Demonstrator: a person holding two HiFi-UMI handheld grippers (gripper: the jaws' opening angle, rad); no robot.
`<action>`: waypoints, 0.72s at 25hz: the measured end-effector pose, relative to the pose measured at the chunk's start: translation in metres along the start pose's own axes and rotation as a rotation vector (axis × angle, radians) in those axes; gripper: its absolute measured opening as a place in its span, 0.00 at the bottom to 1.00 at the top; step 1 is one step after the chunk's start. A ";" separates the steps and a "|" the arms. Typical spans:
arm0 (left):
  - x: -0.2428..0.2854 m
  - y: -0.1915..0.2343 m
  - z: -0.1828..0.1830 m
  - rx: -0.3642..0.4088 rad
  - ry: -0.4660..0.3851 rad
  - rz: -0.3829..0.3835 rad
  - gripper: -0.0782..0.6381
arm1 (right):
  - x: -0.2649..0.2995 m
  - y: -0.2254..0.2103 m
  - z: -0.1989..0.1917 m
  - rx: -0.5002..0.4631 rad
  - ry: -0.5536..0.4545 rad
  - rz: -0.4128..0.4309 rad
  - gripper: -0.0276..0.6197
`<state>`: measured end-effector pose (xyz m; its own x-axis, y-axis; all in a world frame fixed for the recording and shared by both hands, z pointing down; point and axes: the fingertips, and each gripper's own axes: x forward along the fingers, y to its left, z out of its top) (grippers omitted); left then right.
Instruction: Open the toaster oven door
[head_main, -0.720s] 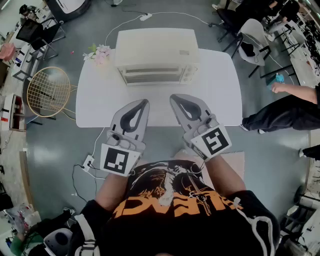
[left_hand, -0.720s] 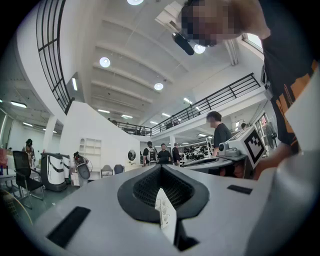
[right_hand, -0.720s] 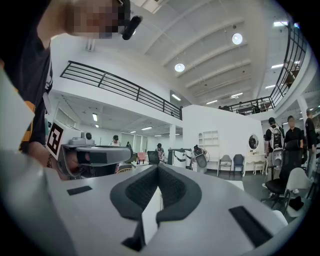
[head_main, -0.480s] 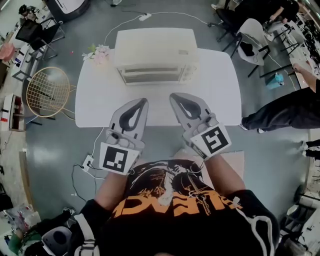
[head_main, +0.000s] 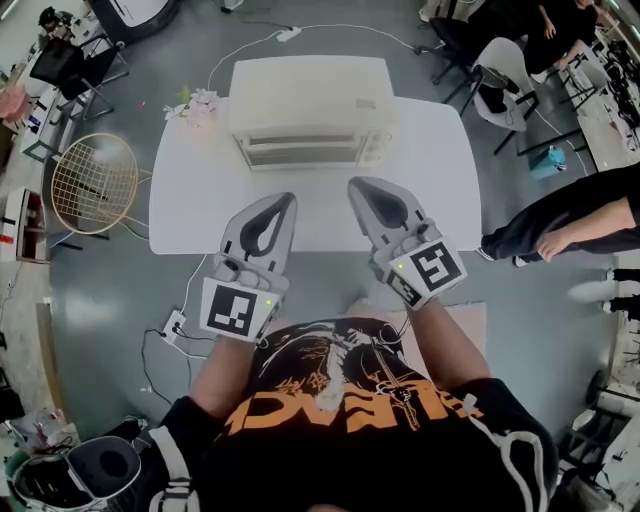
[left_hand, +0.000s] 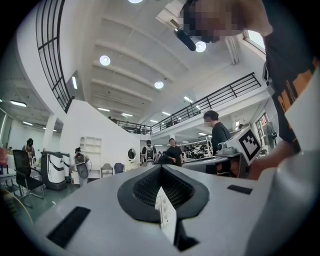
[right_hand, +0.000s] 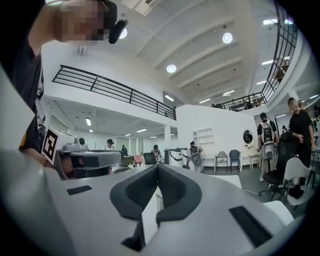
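A cream toaster oven (head_main: 310, 95) stands at the far side of the white table (head_main: 190, 215), its front door (head_main: 305, 150) closed and facing me. My left gripper (head_main: 289, 199) hovers over the table's near half, level and pointing at the oven, jaws shut on nothing. My right gripper (head_main: 355, 184) is beside it, also shut and empty, a little nearer the oven. Both tips stay well short of the door. In the left gripper view, the left gripper (left_hand: 160, 166) shows closed jaws, with a white sliver of the oven (left_hand: 165, 212) seen through their loop. The right gripper (right_hand: 157, 166) looks the same in the right gripper view.
A small bunch of pink flowers (head_main: 200, 105) lies at the table's far left corner beside the oven. A round wire chair (head_main: 97, 183) stands left of the table. A power strip (head_main: 177, 323) and cables lie on the floor. A person (head_main: 570, 225) and a chair (head_main: 505, 75) are at the right.
My right gripper has edged slightly forward and to the right. The left gripper has barely moved. The person at the right has shifted position.
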<state>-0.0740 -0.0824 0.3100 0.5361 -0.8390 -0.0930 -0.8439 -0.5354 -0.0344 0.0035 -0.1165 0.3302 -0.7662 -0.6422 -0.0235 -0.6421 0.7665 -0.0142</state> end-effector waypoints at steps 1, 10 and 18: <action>0.001 0.001 -0.001 0.001 0.002 0.000 0.14 | 0.001 -0.004 -0.003 0.004 0.008 -0.006 0.06; 0.017 -0.001 -0.030 0.012 0.036 -0.037 0.14 | 0.014 -0.035 -0.031 0.021 0.064 -0.046 0.06; 0.046 0.003 -0.050 0.004 0.042 -0.081 0.14 | 0.030 -0.059 -0.053 0.035 0.101 -0.056 0.09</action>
<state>-0.0511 -0.1276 0.3555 0.6026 -0.7967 -0.0475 -0.7981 -0.6010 -0.0442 0.0162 -0.1811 0.3834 -0.7294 -0.6795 0.0791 -0.6836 0.7283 -0.0476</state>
